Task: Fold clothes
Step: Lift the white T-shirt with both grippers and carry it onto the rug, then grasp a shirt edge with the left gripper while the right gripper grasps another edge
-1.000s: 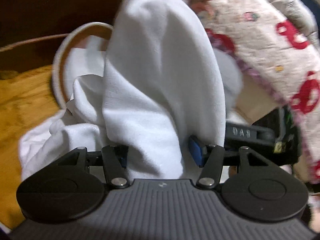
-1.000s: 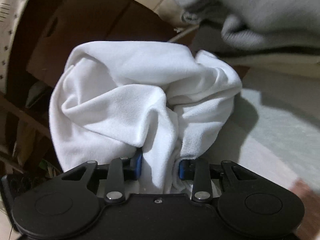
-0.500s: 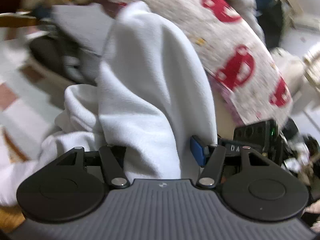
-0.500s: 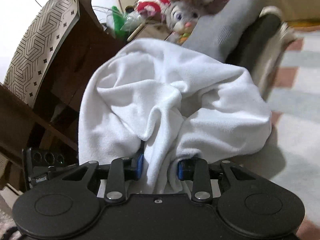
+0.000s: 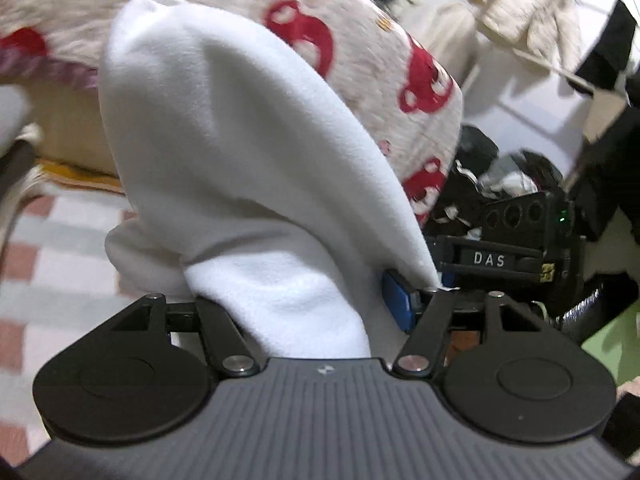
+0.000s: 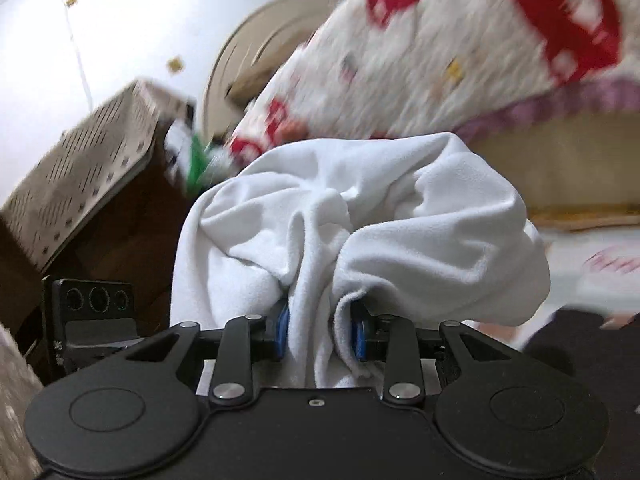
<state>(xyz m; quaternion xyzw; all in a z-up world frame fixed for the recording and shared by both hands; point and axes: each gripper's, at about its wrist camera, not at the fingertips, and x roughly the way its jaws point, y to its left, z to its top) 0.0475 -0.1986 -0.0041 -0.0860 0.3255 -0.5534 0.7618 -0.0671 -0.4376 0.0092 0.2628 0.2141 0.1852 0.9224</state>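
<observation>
1. White garment (image 6: 360, 232) is hanging bunched between both tongs, lifted so it can be spread.
2. I am clamping right tongs (image 6: 320, 334) on a gathered fold.
3. My left tongs (image 5: 304, 304) have just been widening; cloth is filling them, grip uncertain.

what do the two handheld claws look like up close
Both are black. The left claw has a ribbed grey body, two round black discs, silver pivot pins and blue pads. The right claw has a smooth black body, matching discs, pins and blue pads. A white "DAS" label marks the other unit.
</observation>
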